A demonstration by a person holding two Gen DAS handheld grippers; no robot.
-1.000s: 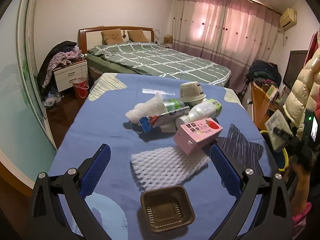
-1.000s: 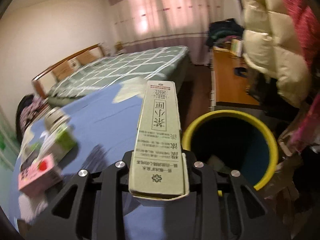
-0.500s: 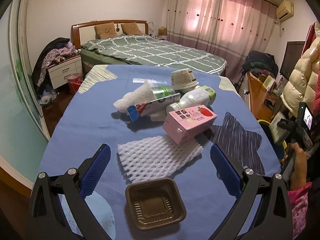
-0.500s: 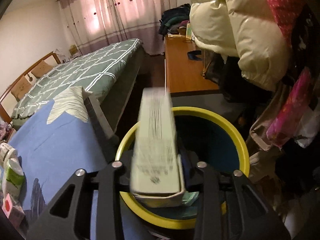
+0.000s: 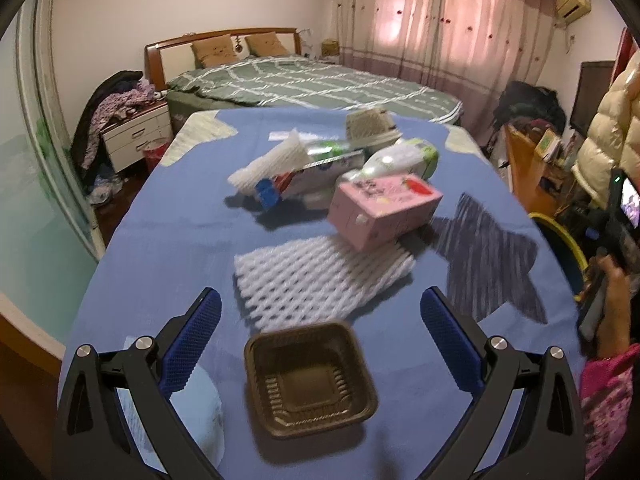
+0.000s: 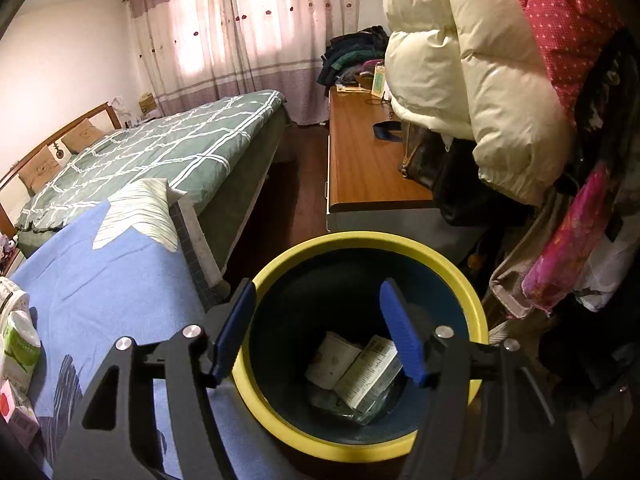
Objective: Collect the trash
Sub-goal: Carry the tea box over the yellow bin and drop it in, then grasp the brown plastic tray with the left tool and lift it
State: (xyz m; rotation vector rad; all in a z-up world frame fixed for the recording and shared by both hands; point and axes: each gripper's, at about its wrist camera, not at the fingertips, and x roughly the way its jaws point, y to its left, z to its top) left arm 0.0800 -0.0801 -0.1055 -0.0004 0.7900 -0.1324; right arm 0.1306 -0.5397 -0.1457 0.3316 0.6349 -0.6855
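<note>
While your right claw [image 6: 316,324] has just been opening, empty, over the yellow-rimmed bin [image 6: 400,240], your left claw [image 5: 320,322] gapes above the brown tray [image 5: 310,380] on the tabletop [image 5: 180,240].

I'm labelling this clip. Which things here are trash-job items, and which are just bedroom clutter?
Job: brown tray, foam net, pink carton, bottle, yellow-rimmed bin, boxes inside it.
Clutter: bed, cream jacket, wooden desk.

2 foam nets [image 5: 320,280], 1 brown tray [image 5: 310,380], 1 pink carton [image 5: 384,208].
</note>
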